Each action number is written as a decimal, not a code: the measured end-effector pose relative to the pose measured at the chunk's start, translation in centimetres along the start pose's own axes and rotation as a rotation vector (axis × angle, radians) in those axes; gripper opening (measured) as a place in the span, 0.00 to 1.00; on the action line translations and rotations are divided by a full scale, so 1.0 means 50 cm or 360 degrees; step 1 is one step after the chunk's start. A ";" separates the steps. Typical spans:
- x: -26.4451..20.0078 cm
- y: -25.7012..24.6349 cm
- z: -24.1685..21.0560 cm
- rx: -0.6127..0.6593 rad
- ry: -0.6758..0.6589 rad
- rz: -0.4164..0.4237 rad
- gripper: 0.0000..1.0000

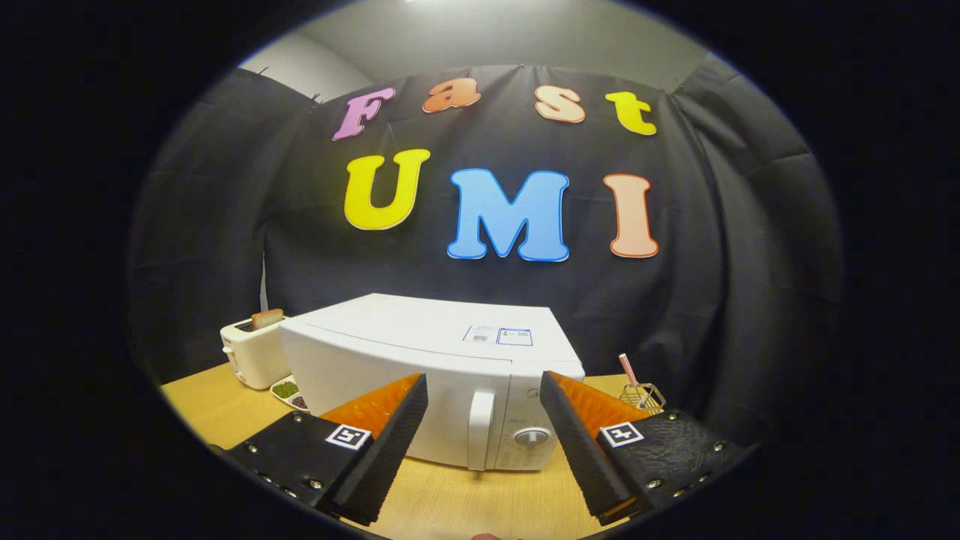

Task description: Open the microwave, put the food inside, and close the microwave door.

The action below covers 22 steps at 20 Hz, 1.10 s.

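A white microwave stands on the wooden table, its door closed. Its vertical white handle and a round knob face me on the front's right part. My gripper is open, with nothing between the fingers; the handle shows in the gap just beyond them. A small dish of dark and green food lies on the table by the microwave's left side, partly hidden behind my left finger.
A white toaster with a slice of bread sticking up stands left of the microwave. A small wire basket with a striped stick sits to the microwave's right. Black cloth walls close the booth behind.
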<state>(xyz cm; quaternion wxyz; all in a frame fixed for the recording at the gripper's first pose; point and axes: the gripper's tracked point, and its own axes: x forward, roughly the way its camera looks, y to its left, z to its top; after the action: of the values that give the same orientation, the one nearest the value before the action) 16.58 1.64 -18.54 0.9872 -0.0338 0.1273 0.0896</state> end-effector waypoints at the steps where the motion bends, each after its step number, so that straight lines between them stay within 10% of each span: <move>1: 0.012 -0.002 -0.014 -0.0004 0.0022 -0.0002 0.96; 18: 0.125 -0.007 -0.203 0.0117 0.0358 -0.0063 0.95; 22: 0.153 -0.001 -0.222 0.0170 0.0398 -0.0075 0.64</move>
<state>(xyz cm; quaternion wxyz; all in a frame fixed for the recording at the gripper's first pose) 21.15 1.87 -31.20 0.9659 0.0049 0.2531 0.0544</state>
